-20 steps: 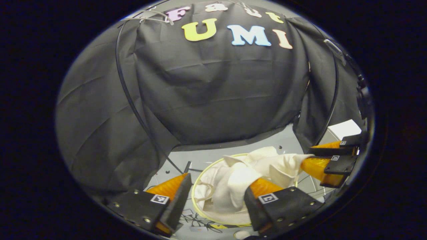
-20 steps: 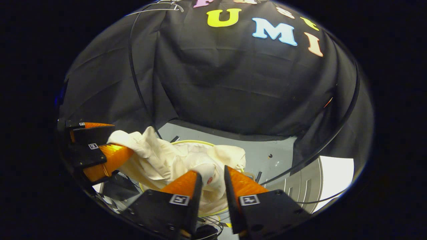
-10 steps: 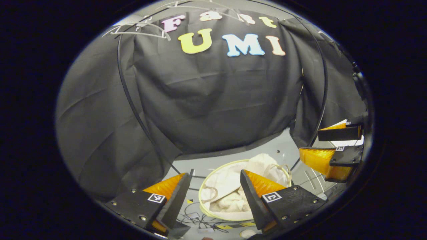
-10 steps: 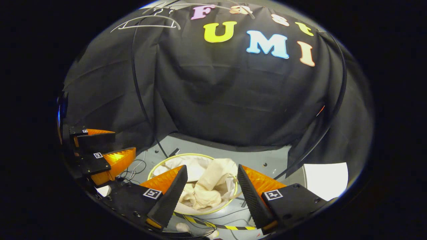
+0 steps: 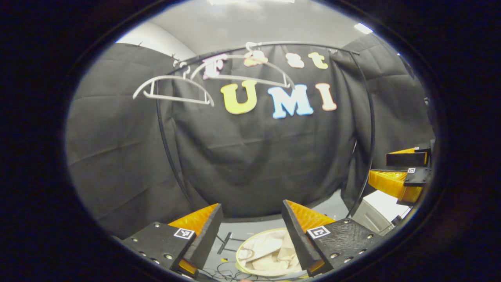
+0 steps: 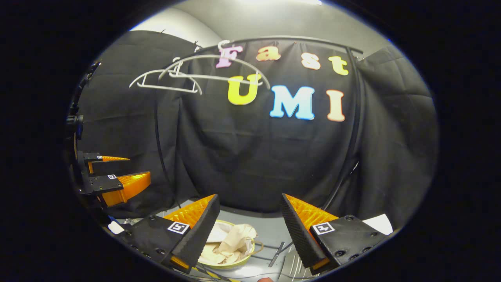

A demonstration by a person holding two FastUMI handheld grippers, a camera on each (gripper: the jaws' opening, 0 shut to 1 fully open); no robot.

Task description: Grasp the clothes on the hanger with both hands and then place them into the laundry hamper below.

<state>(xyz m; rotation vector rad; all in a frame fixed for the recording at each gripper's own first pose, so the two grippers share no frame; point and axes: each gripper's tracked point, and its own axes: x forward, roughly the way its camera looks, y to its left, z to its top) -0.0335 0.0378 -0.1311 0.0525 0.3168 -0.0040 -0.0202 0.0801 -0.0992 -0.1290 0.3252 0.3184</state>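
Release complete: both grippers empty above the laundry hamper, clothes lying inside it.

Left gripper (image 5: 250, 219) stands with jaws wide and nothing between them; right gripper (image 6: 249, 211) likewise wide and empty; the pale clothes (image 6: 231, 244) lie crumpled inside the round laundry hamper (image 5: 243, 268) on the grey floor (image 6: 270, 229), below and between each gripper's fingers; two bare white hangers (image 5: 172, 88) hang from the black rail (image 6: 289, 39) near the top of both views; by judgement the deposit is done and the step in hand is withdrawal; do it well by lifting both grippers straight and level, jaws kept apart so no fold snags a finger; check that no cloth trails over the hamper's rim, though part of the rim is hidden behind the fingers.
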